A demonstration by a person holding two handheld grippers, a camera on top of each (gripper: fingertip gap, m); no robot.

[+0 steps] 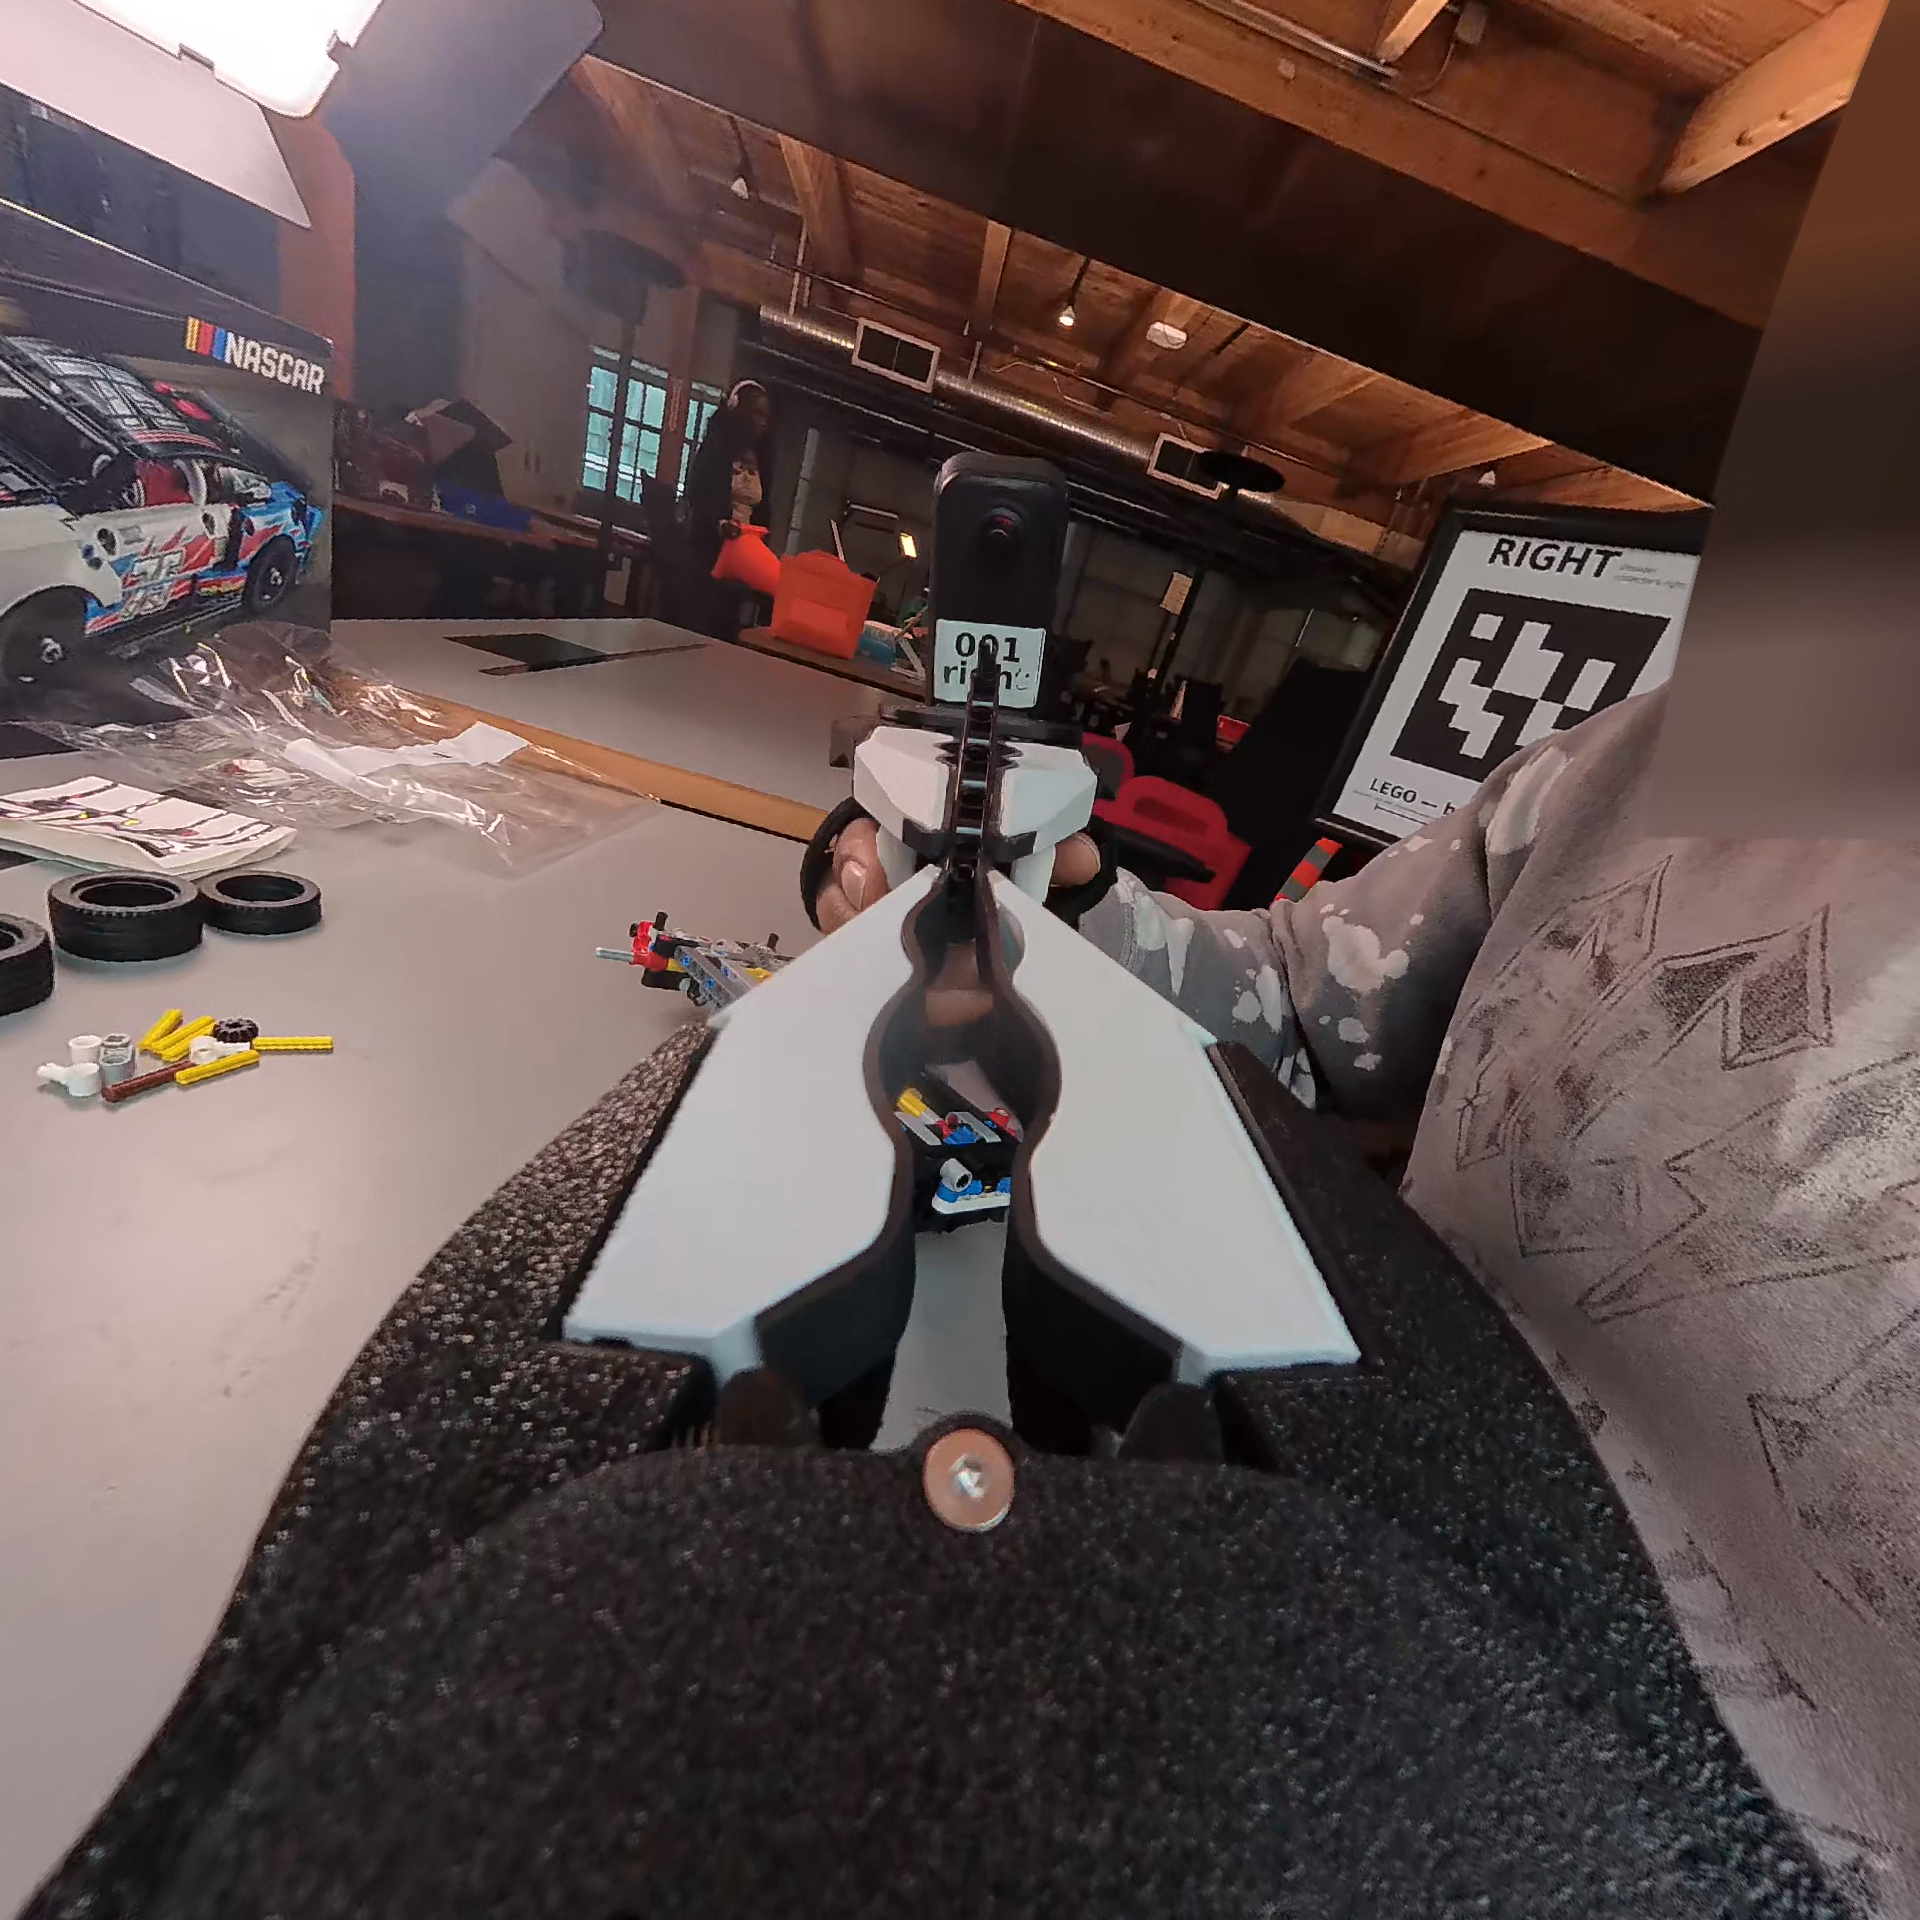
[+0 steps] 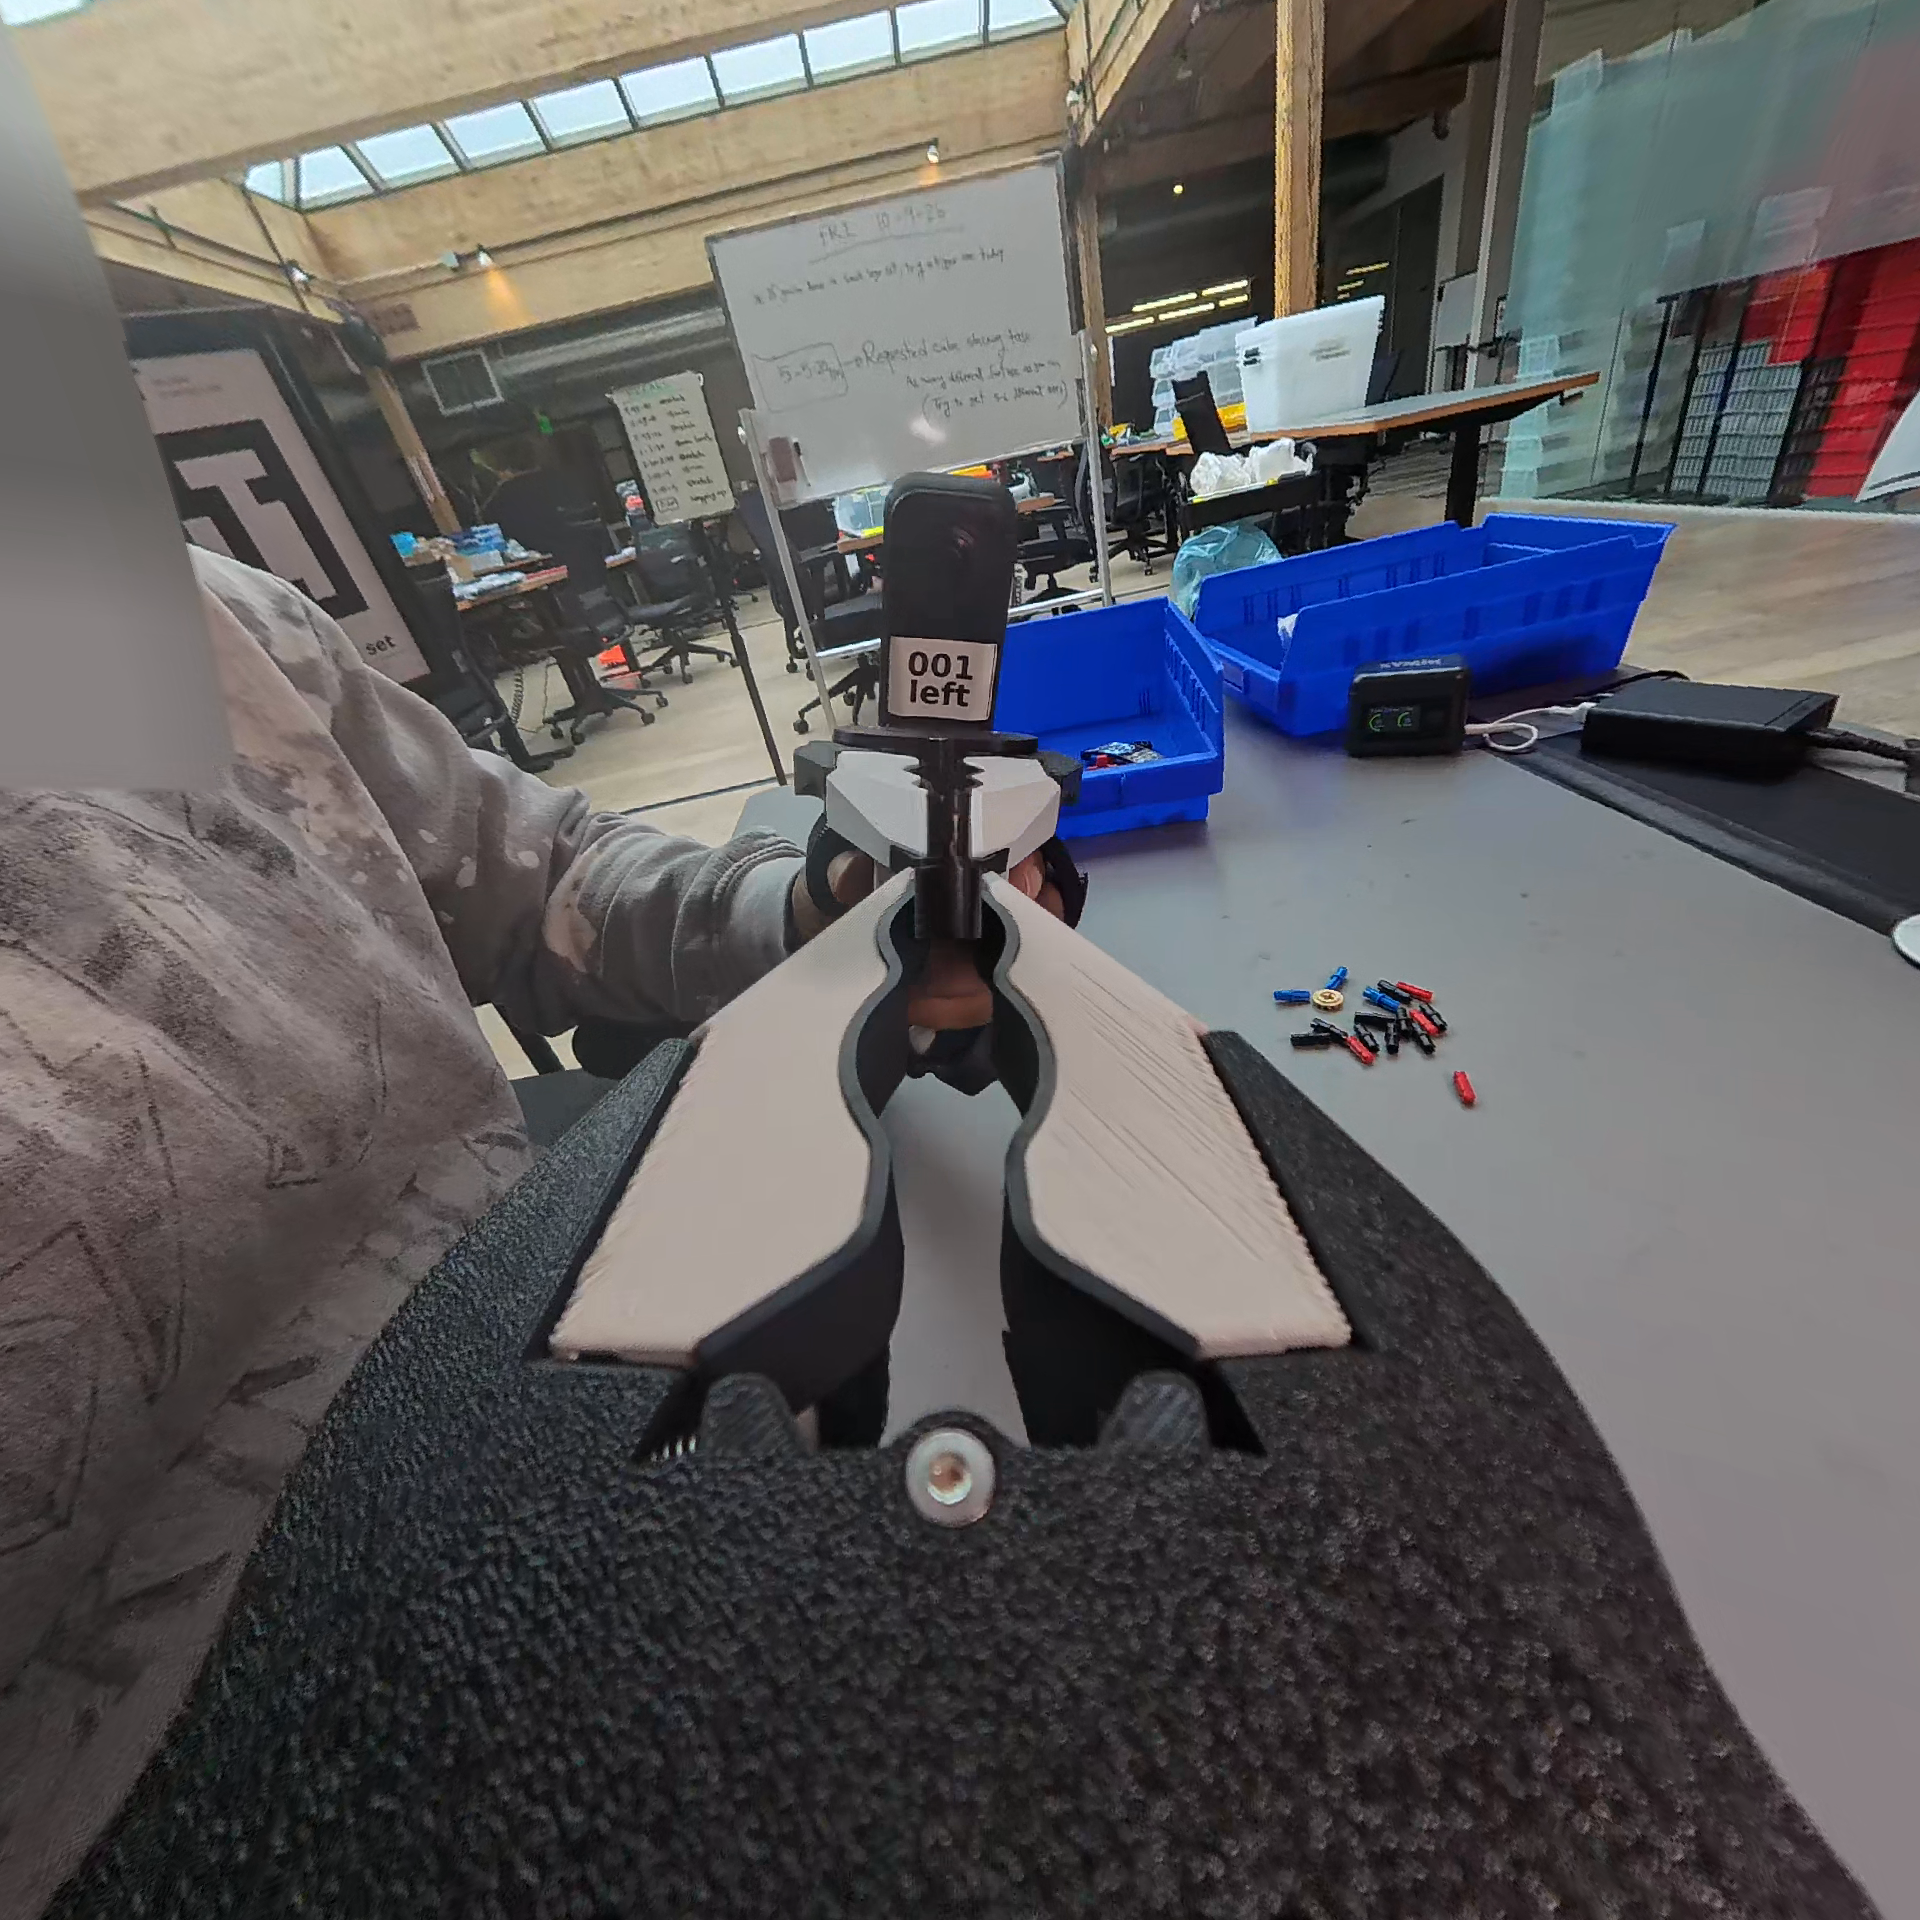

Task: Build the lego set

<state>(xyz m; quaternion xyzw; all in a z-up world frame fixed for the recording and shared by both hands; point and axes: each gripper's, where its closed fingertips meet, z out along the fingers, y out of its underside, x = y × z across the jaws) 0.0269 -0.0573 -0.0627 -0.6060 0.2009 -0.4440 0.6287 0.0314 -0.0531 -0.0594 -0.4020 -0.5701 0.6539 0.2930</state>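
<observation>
Facing each other tip to tip, my left gripper (image 1: 951, 899) and right gripper (image 2: 948, 914) both pinch one black lego piece (image 1: 974, 769) between them, jaws narrow on it. Looks like a hand-off or mid-air join, I'd guess. Piece is thin, notched, upright. Next: one side must let go w/o dropping it. Part-built chassis (image 1: 961, 1143) sits below on grey table (image 1: 312, 1195); tyres (image 1: 125, 914) far left.

Timber-beamed ceiling (image 1: 1195, 208), skylights (image 2: 623, 94), whiteboard (image 2: 894, 332), office chairs (image 2: 665, 613)
</observation>
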